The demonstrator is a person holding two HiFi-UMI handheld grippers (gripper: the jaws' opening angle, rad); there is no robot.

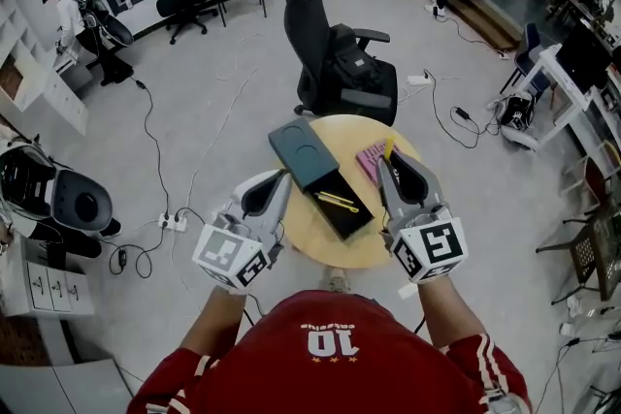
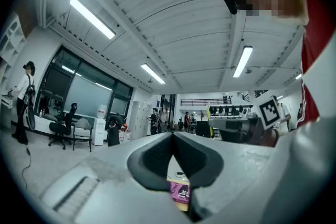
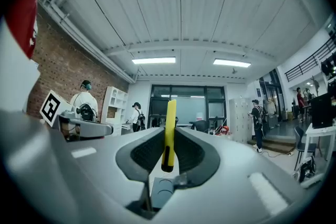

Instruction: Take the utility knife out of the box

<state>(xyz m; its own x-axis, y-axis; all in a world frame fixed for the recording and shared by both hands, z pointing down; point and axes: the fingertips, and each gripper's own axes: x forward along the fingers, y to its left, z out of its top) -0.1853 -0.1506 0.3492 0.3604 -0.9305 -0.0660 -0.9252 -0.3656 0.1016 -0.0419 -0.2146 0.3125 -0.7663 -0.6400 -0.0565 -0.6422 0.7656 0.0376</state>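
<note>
One grip, slip risk: the right gripper (image 1: 396, 168) clamps the slim yellow plastic utility knife (image 3: 170, 126) with its jaws a narrow way apart. The pads take the lower part, near its dark end, and most of the handle stands upright above them, so I judge that a quick swing could pivot it or shake it loose.
Blade risk: whether the blade is out cannot be told; if it is, a drop towards the person's body would be the worst outcome.
Set-down risk: the knife hangs over the right part of the round pale wooden table (image 1: 335, 245), just above the flat pink printed booklet (image 1: 370, 160). A careless lowering could land it on the booklet or push it off the right edge.
Left gripper (image 2: 173, 139): jaws fully together, gripping nothing; it hovers at the near left of the table, just beside the box.
Knife's place: out of the box, in the air, held only by the right gripper.
Black rectangular box (image 1: 357, 220): open, lying slantwise across the middle of the table.
Box contents: one slim yellow item (image 1: 338, 201) lies along the bottom; what it is cannot be told.
Dark grey rectangular lid (image 1: 301, 148): off, lying flat at the box's far left end; touching or overlapping it, I cannot tell which.
</note>
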